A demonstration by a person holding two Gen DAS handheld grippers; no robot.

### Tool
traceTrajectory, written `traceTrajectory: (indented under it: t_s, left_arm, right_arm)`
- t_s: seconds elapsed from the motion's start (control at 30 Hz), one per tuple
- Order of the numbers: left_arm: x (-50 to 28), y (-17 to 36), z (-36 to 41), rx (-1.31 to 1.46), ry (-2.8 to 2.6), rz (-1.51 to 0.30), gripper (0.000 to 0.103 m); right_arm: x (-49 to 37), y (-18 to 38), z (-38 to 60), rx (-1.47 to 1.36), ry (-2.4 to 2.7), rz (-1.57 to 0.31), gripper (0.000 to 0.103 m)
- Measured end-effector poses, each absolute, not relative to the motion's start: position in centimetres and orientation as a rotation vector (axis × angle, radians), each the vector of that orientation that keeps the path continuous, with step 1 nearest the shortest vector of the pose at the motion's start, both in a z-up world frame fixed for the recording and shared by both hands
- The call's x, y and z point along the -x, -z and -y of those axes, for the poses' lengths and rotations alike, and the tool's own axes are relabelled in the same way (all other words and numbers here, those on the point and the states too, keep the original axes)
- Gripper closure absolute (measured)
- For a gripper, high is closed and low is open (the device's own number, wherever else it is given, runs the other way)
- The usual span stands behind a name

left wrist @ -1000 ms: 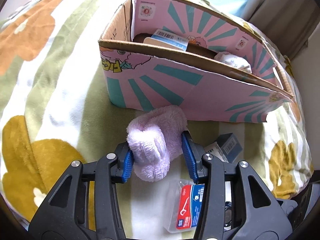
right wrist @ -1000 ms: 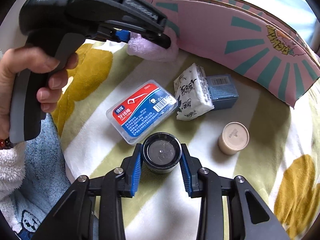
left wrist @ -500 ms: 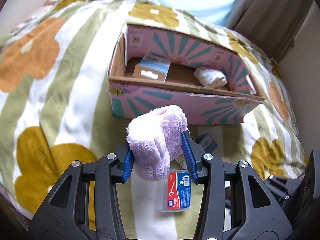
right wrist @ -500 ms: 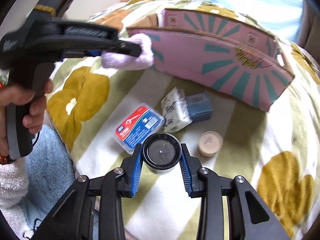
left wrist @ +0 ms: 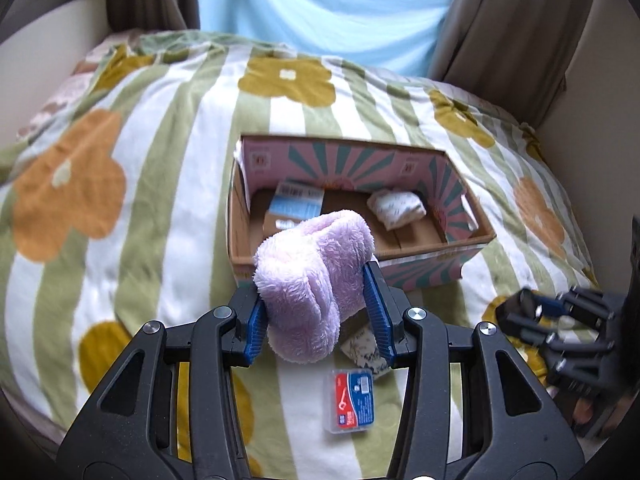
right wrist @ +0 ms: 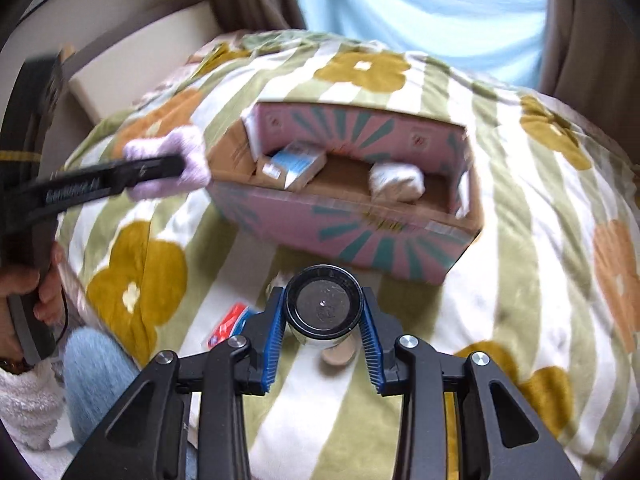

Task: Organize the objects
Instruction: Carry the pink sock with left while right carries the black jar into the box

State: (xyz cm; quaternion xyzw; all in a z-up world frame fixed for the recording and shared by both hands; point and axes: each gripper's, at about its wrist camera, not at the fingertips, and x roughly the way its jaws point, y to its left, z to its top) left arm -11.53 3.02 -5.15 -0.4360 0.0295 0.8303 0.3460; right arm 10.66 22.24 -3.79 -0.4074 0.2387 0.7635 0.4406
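Note:
My left gripper (left wrist: 316, 312) is shut on a fluffy lilac sock (left wrist: 316, 280) and holds it high above the bed, in front of the open pink cardboard box (left wrist: 436, 268). My right gripper (right wrist: 323, 326) is shut on a round black-lidded jar (right wrist: 322, 305), lifted above the bedspread before the same box (right wrist: 360, 236). The box holds a blue-and-white carton (left wrist: 298, 202) and a white patterned packet (left wrist: 396, 208). From the right wrist view the left gripper with the sock (right wrist: 172, 164) hovers at the box's left end.
On the flowered bedspread (left wrist: 120, 200) below lie a clear floss-pick case with a red and blue label (left wrist: 354, 400), a white tissue pack (left wrist: 366, 350) and a small beige-capped pot (right wrist: 338, 354). A wall and curtains stand behind the bed. The person's knee (right wrist: 96, 364) is at lower left.
Both grippers have risen well above the bed, each still holding its object; the box and loose items now look smaller and farther below. The left gripper has moved toward the box's left end.

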Motion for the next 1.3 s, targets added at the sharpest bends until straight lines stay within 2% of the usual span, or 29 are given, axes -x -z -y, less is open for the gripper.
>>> traceTrajectory:
  t_s: [0.2,0.37,0.93,1.23,1.27,1.3]
  left_arm:
    - [14.2,3.4,-4.8,1.115,-2.146,-0.146,0.063]
    - [16.8,3.5,-7.3,1.128,-2.123,-0.196,0.063]
    - [20.8,13.1,-14.9,1.305,-1.97,-0.265,0.063]
    - [20.3,13.9,-16.1,1.301,-1.935,-0.32,0.063]
    - [20.2,13.8,-16.1,1.294,-1.93,-0.311,0.062]
    - [20.2,13.6,-16.0,1.292,-1.923,-0.312,0.057]
  right_arm:
    - [-9.1,0.4,-26.3,0.998,-1.891,-0.549,0.07]
    - [-7.0,0.1,-30.5,0.998,-1.888,-0.561,0.07]
    - [-4.9,7.0,-41.0,1.057,-1.83,-0.699,0.07]
    - [-5.3,8.1,-42.5,1.045,-1.825,-0.728,0.07]
    - [-5.3,8.1,-42.7,1.041,-1.827,-0.738,0.07]
    - [-5.4,8.1,-42.8,1.034,-1.828,-0.753,0.068]
